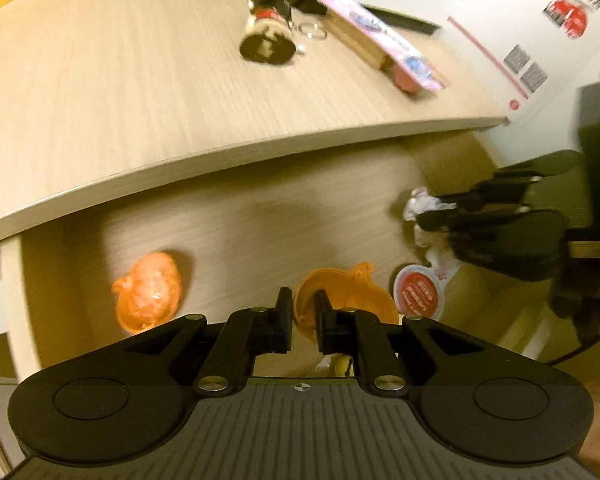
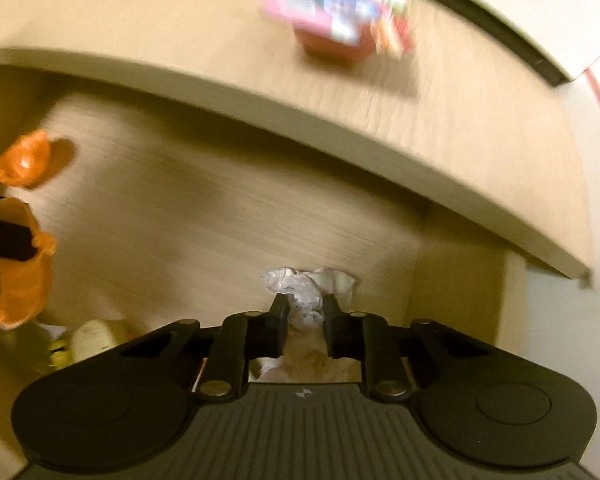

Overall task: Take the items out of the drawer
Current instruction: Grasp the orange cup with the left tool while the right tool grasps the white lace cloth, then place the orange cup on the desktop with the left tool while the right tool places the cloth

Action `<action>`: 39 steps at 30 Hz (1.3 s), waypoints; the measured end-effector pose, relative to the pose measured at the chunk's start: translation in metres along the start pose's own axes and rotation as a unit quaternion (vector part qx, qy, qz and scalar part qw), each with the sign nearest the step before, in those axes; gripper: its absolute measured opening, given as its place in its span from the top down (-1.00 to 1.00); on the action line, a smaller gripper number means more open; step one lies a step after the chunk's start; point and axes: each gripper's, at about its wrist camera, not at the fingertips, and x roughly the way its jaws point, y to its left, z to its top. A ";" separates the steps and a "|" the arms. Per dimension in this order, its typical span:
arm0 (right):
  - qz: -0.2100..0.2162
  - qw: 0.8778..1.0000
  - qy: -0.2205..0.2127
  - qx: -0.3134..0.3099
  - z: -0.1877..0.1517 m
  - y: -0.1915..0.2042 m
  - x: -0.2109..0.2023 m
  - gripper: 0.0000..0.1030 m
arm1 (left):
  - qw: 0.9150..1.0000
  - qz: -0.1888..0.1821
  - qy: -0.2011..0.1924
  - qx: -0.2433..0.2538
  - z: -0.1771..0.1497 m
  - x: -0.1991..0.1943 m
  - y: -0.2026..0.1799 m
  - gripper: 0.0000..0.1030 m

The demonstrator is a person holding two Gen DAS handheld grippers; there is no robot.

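Both jaws clamp: left gripper on orange shell, right gripper on crumpled wrapper.

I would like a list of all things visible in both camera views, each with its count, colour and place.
orange shell half: 1, orange, over the drawer, held in the left gripper
orange capsule piece: 1, orange, on the drawer floor at the left
crumpled wrapper: 1, white, right side of the drawer, between the right gripper's fingers
round tag: 1, red and white, in the drawer at the right
keychain figure: 1, black, white and red, on the desk top
pink packet: 1, pink, on the desk top
drawer: 1, light wood, open under the desk
desk top: 1, light wood
left gripper: 1, black, shut
right gripper: 1, black, shut
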 end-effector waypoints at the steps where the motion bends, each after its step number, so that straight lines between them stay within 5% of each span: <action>1: 0.006 1.000 -0.011 0.006 -0.002 0.000 -0.011 0.68 | 1.000 -0.005 -0.007 -0.003 -0.001 -0.005 -0.001 0.73; 7: 0.048 0.990 -0.120 0.055 0.007 -0.010 -0.102 0.68 | 0.994 -0.037 -0.101 -0.004 0.030 -0.076 -0.003 0.73; 12: 0.042 0.966 -0.241 0.080 0.038 -0.046 -0.175 0.68 | 0.977 -0.018 -0.214 -0.001 0.084 -0.134 -0.003 0.73; 15: 0.028 0.956 -0.278 0.091 0.063 -0.065 -0.185 0.68 | 0.969 0.006 -0.247 -0.011 0.112 -0.137 0.004 0.73; 27: 0.038 0.973 -0.183 0.138 0.113 -0.094 -0.061 0.68 | 0.982 0.059 -0.160 -0.079 0.139 -0.044 0.053 0.73; 39: 0.047 0.983 -0.144 0.103 0.106 -0.079 -0.017 0.67 | 0.983 0.088 -0.141 -0.076 0.132 -0.024 0.057 0.68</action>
